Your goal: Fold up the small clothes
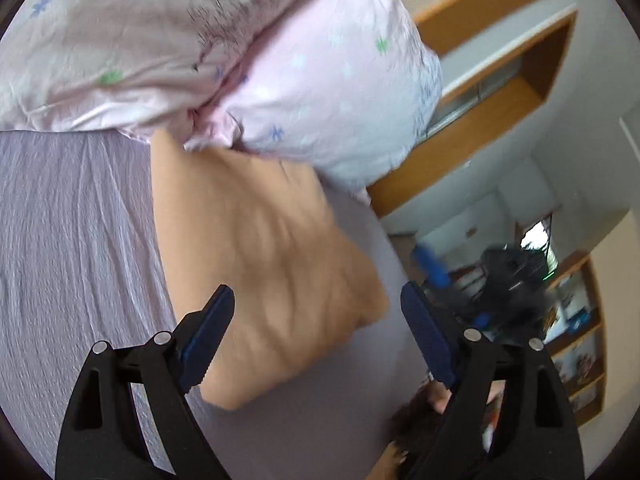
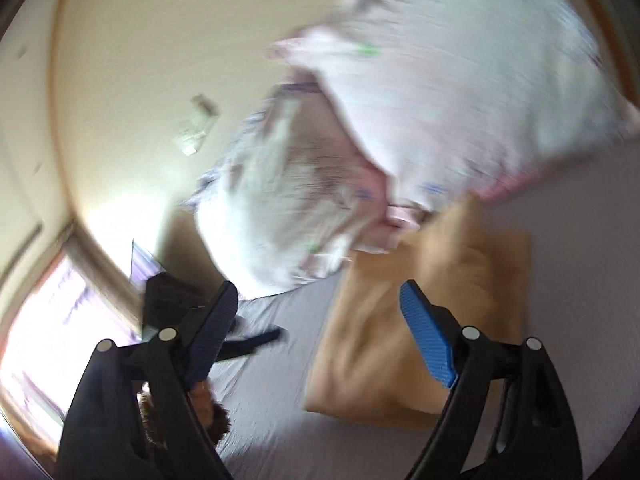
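Black-armed and blue-padded, the left tool (image 1: 316, 344) and right tool (image 2: 316, 340) both gape with nothing between their pads, poised over the tan garment (image 1: 260, 264) lying flat on the lilac bed (image 1: 72, 216); a clean fold likely means pinching two matching corners together. Beyond, floral pillows (image 1: 200, 48) touch its far edge, wooden shelves (image 1: 576, 344) behind
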`<state>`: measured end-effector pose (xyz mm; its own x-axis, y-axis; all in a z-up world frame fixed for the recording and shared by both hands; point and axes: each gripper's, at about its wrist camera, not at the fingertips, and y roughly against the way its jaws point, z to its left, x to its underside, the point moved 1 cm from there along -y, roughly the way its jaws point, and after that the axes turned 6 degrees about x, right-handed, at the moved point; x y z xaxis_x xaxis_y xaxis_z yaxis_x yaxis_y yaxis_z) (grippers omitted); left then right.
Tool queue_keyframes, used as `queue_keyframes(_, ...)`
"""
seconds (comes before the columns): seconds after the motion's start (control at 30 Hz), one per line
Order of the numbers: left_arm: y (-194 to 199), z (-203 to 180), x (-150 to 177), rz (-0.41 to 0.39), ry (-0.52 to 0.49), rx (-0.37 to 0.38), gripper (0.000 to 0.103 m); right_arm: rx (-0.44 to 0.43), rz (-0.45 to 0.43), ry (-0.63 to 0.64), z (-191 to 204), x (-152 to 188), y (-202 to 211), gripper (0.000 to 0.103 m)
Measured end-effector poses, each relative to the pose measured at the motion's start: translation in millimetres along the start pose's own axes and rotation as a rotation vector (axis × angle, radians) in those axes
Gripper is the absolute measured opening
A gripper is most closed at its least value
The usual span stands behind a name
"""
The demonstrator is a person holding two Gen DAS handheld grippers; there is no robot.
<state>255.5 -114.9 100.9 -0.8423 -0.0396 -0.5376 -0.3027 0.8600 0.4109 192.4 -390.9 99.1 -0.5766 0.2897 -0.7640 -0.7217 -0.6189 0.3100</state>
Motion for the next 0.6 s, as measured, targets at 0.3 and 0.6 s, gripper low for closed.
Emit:
queue_keyframes(0.3, 14, 25, 21, -0.018, -0.006, -0.075, 0.085, 0.246, 0.059, -0.221, -38, 32, 17, 0.080)
queue_keyframes(0.6, 30, 54, 30, -0.004, 0.052, -0.108, 0.085, 0.192, 0.124, -0.490, -85, 85, -6, 0.081)
